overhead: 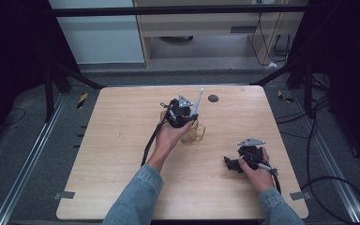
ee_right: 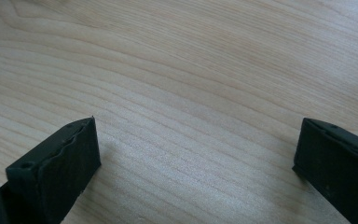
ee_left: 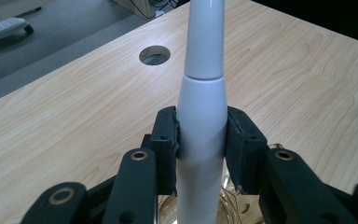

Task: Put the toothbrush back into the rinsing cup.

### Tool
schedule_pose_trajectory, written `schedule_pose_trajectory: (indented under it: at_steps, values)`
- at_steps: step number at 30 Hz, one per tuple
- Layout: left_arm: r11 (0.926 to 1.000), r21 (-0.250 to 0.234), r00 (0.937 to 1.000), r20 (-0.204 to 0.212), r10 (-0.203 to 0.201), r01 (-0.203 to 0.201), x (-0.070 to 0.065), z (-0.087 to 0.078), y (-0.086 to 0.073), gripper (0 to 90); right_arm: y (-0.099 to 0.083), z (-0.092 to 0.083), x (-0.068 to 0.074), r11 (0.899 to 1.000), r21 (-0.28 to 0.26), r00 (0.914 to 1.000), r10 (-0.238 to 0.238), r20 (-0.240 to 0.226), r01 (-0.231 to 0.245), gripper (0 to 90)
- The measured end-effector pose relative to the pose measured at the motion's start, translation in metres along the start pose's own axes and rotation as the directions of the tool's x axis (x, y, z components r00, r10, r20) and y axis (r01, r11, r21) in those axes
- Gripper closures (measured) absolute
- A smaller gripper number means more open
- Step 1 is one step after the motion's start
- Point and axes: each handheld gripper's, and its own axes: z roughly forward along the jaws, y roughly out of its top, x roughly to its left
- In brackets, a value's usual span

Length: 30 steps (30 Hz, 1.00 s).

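My left gripper is shut on a white electric toothbrush, which points up and away over the middle of the wooden table. In the left gripper view both black pads clamp the toothbrush handle, and my left gripper hangs over a clear amber glass cup. That glass cup stands on the table just below the gripper. My right gripper rests low at the table's right front. In the right gripper view my right gripper stands wide open with bare wood between its jaws.
A round cable hole lies in the table near its far edge, also seen as a hole in the left gripper view. Black frame legs and cables lie on the grey floor around the table.
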Motion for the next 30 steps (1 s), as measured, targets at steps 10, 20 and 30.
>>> schedule_pose_trajectory:
  at_steps: [10, 20, 30]
  values:
    - [0.9999, 0.000, 0.9999, -0.001, -0.015, 0.015, 0.0011, -0.0003, -0.0022, 66.4, 0.0000, 0.0000, 0.0000, 1.000, 0.000, 1.0000, 0.000, 0.000, 0.000, 0.3]
    - [0.9996, 0.012, 0.9996, -0.009, -0.027, 0.027, 0.0004, 0.0022, 0.0003, 66.2, 0.0000, 0.0000, 0.0000, 1.000, 0.000, 1.0000, 0.001, 0.000, -0.001, 0.3]
    - [0.9987, 0.021, 0.9989, 0.001, -0.047, 0.047, -0.0013, 0.0047, 0.0022, 65.6, -0.0001, 0.0001, -0.0003, 1.000, -0.001, 1.0000, -0.005, 0.001, 0.005, 0.3]
